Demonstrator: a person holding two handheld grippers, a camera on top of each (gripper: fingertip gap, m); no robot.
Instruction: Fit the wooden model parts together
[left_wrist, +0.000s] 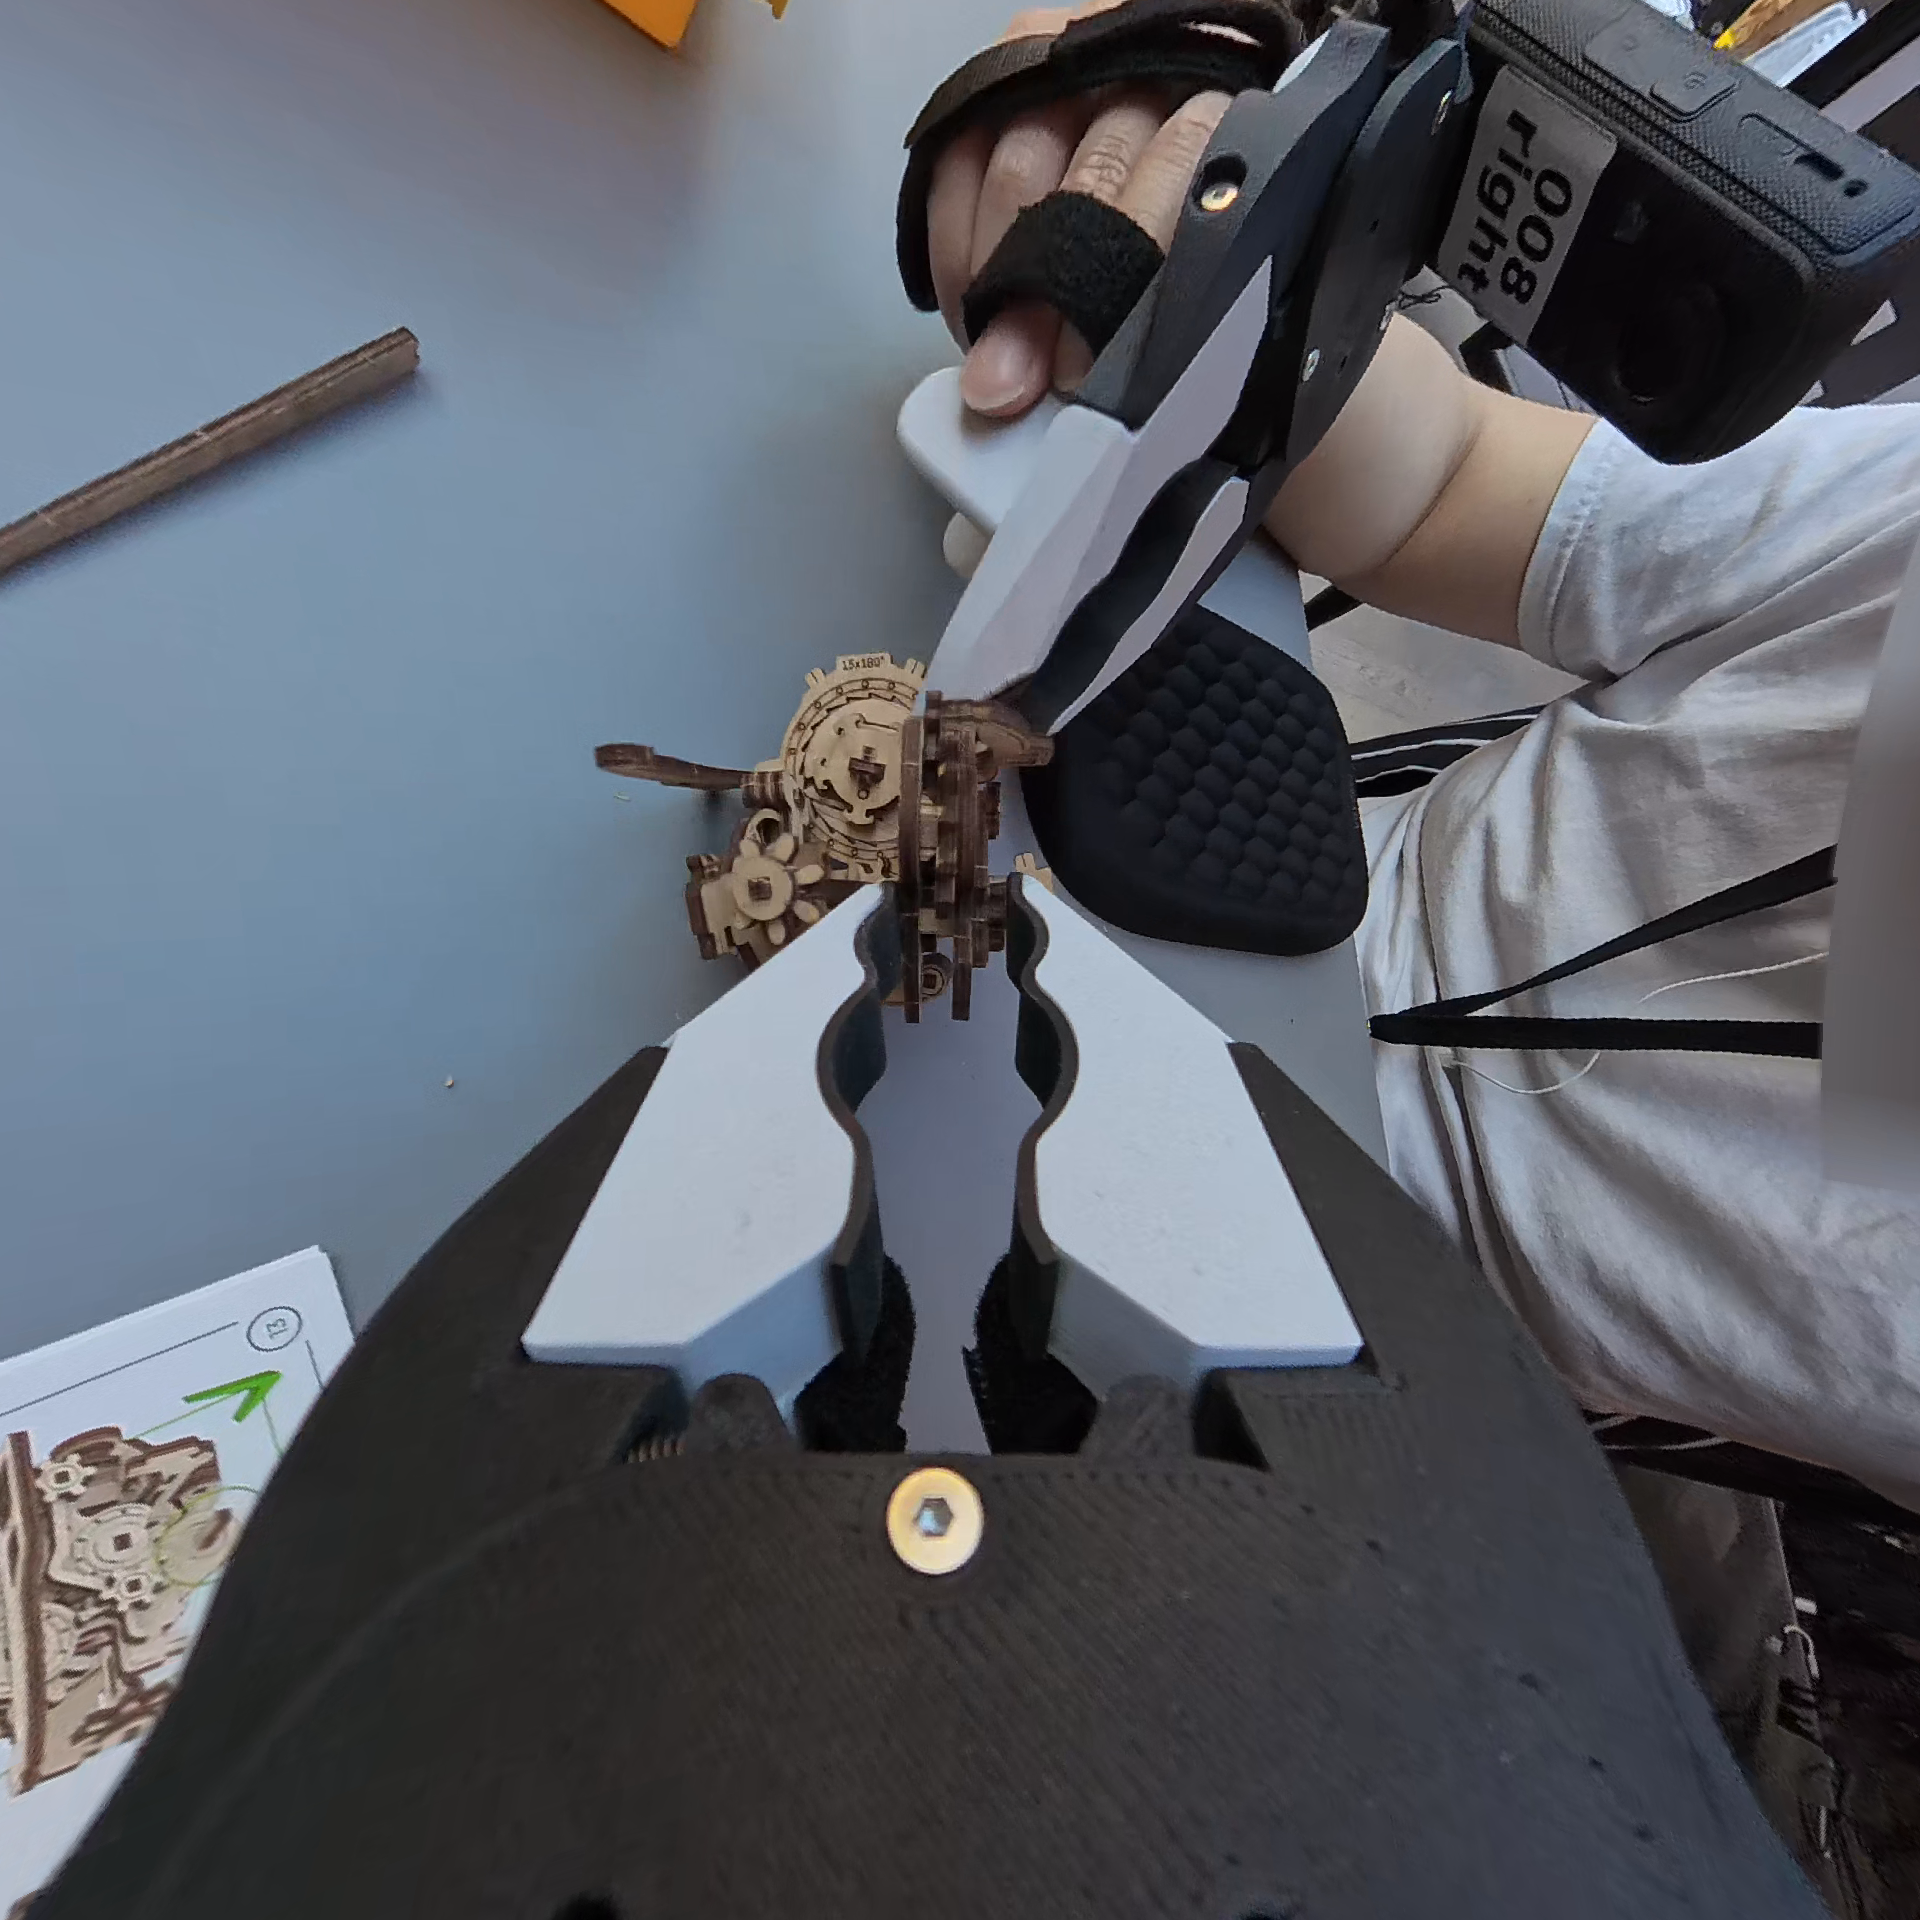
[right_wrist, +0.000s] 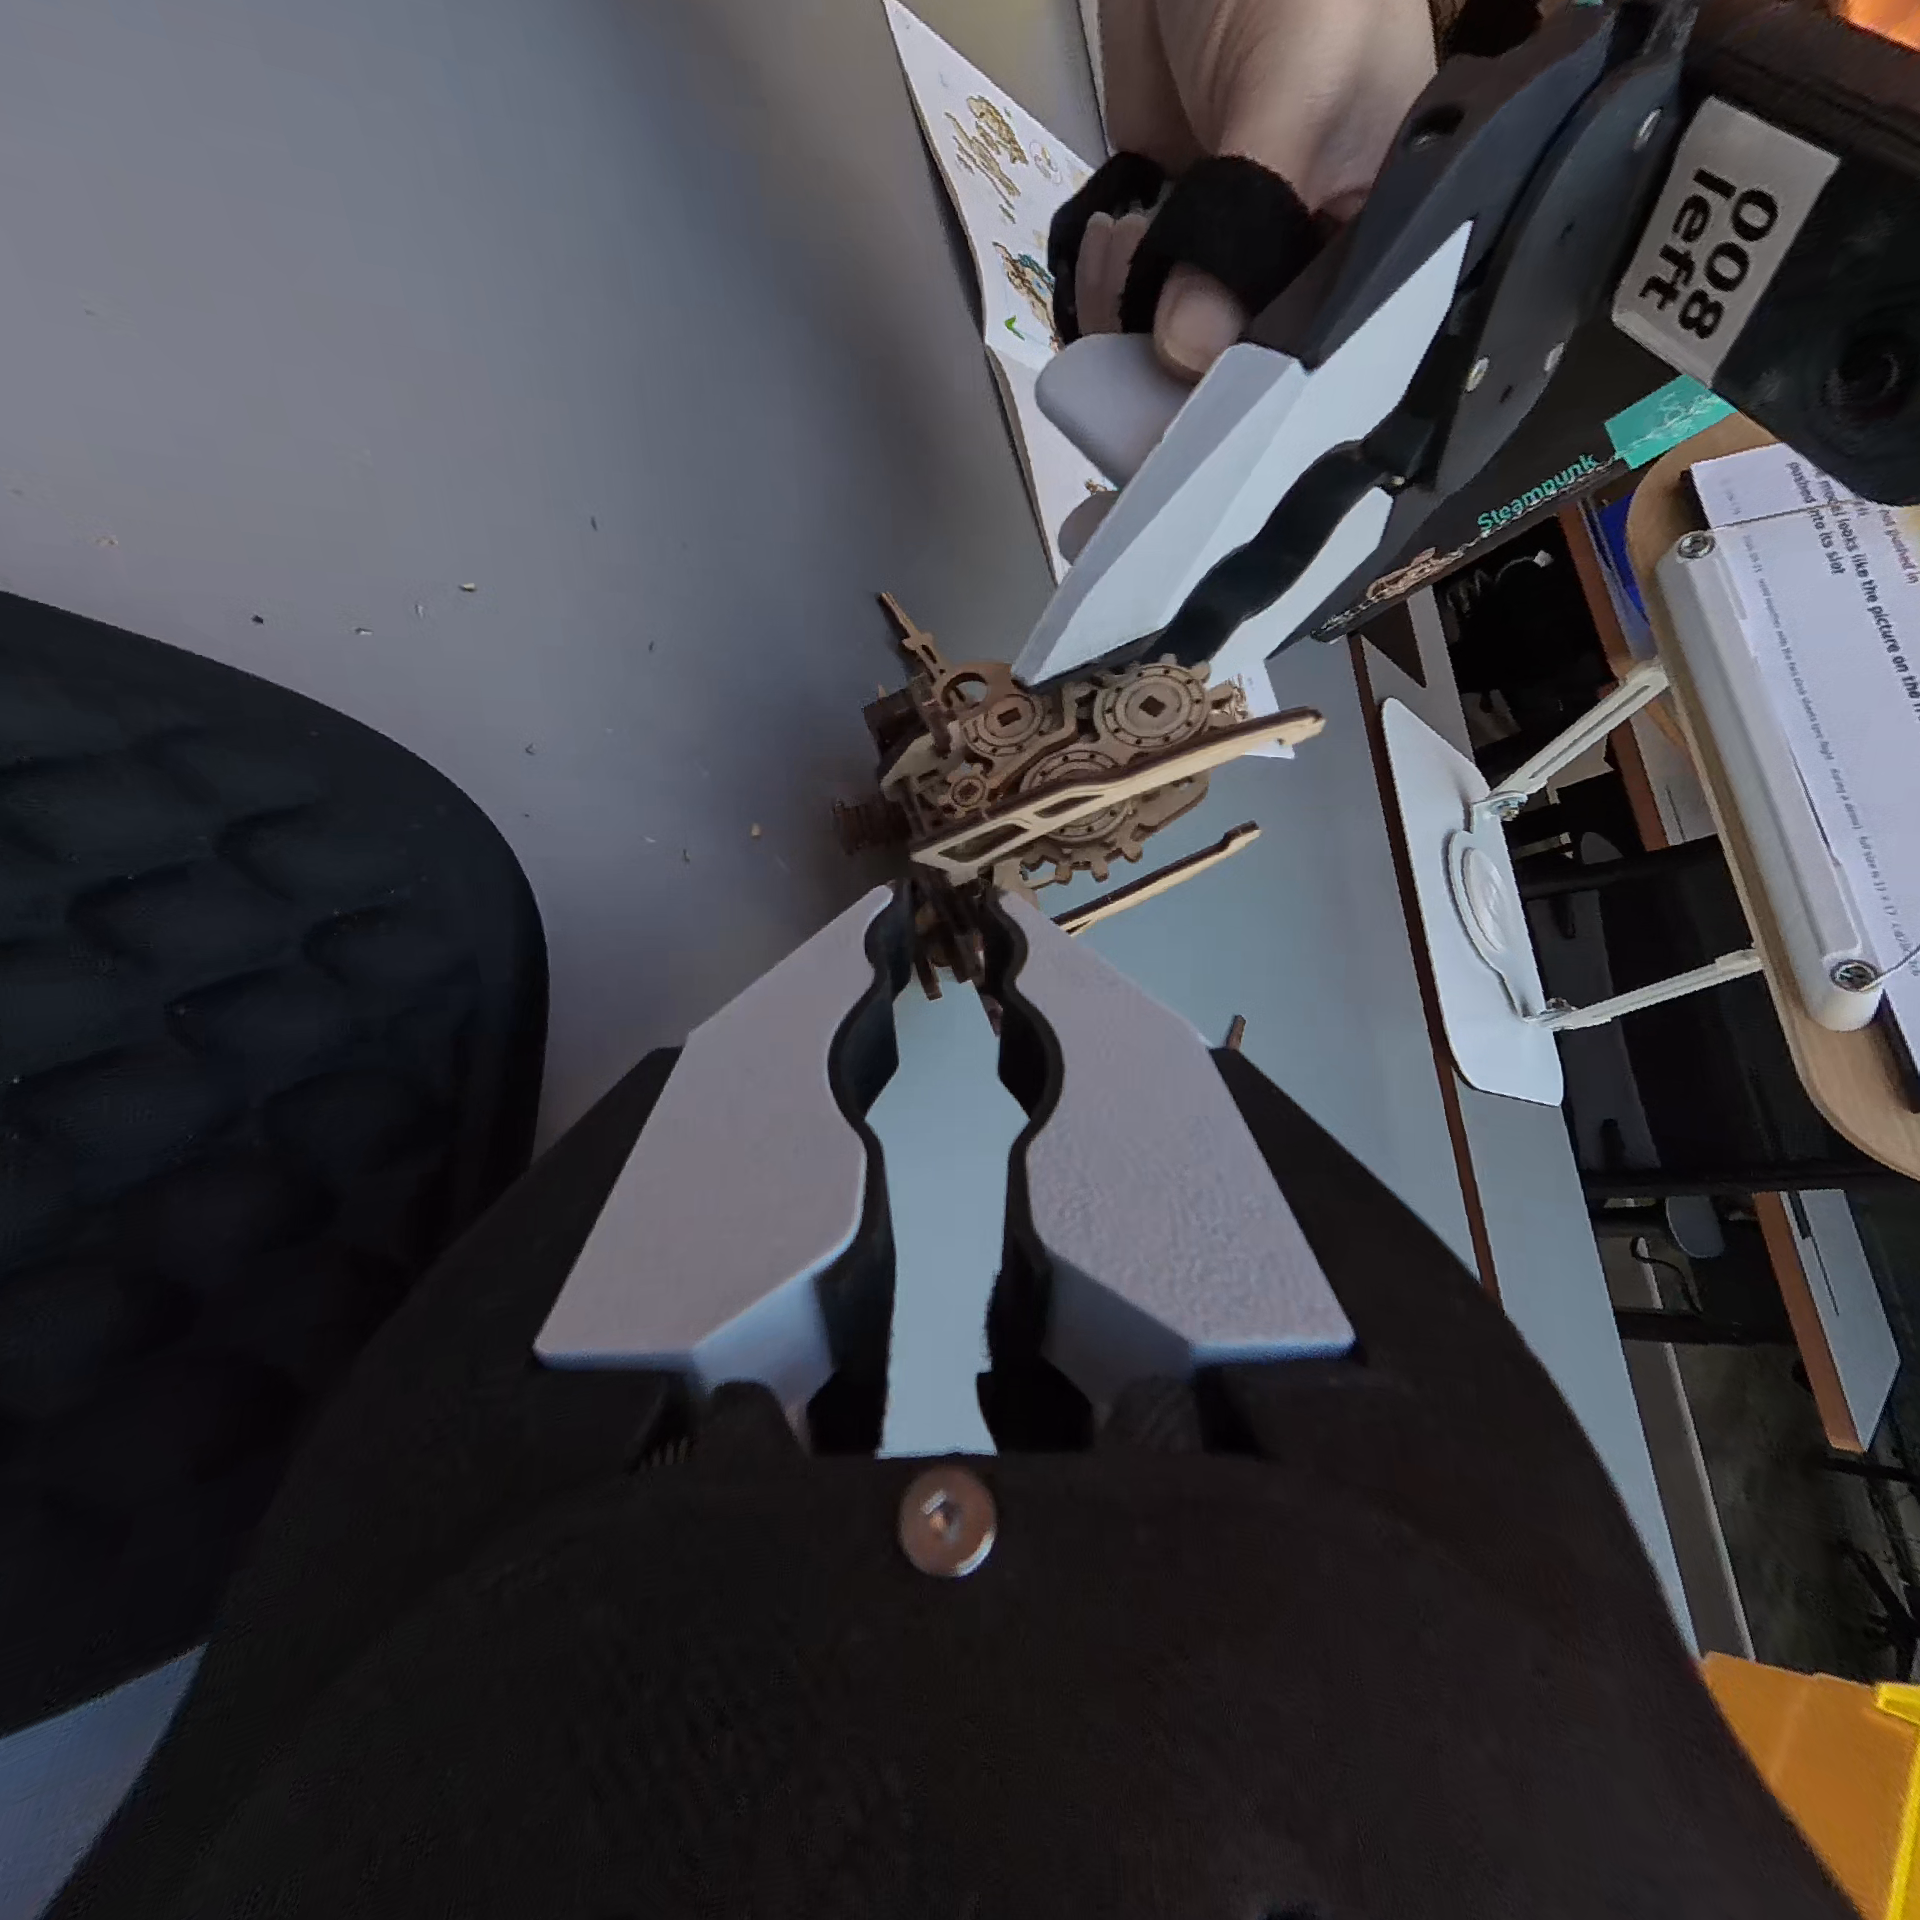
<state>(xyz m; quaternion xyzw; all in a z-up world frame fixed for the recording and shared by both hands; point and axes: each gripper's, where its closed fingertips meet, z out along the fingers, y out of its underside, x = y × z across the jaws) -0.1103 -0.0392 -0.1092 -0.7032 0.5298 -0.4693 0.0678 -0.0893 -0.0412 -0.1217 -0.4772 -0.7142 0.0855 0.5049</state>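
Note:
A small wooden gear model (left_wrist: 842, 769) of light and dark laser-cut parts is held above the grey table between both grippers. In the left wrist view my left gripper (left_wrist: 943, 914) is shut on the model's dark stacked plates from below. My right gripper (left_wrist: 1029, 696) comes in from the upper right and is shut on the model's top edge. In the right wrist view my right gripper (right_wrist: 948, 914) is clamped on the model (right_wrist: 1060, 769) at its lower dark part. The left gripper (right_wrist: 1122, 660) grips the model from above, by the gears. A thin lever sticks out of the model.
A dark wooden stick (left_wrist: 208, 447) lies on the table at the left. A printed instruction sheet (left_wrist: 135, 1507) lies at the lower left. A black textured pad (left_wrist: 1205, 790) sits at the table edge behind the model. A white paper stand (right_wrist: 1766, 727) is off to the right. My left and right fingertips are right by each other. From the right gripper's tips to the dark wooden stick (left_wrist: 208, 447) is close to 12 cm.

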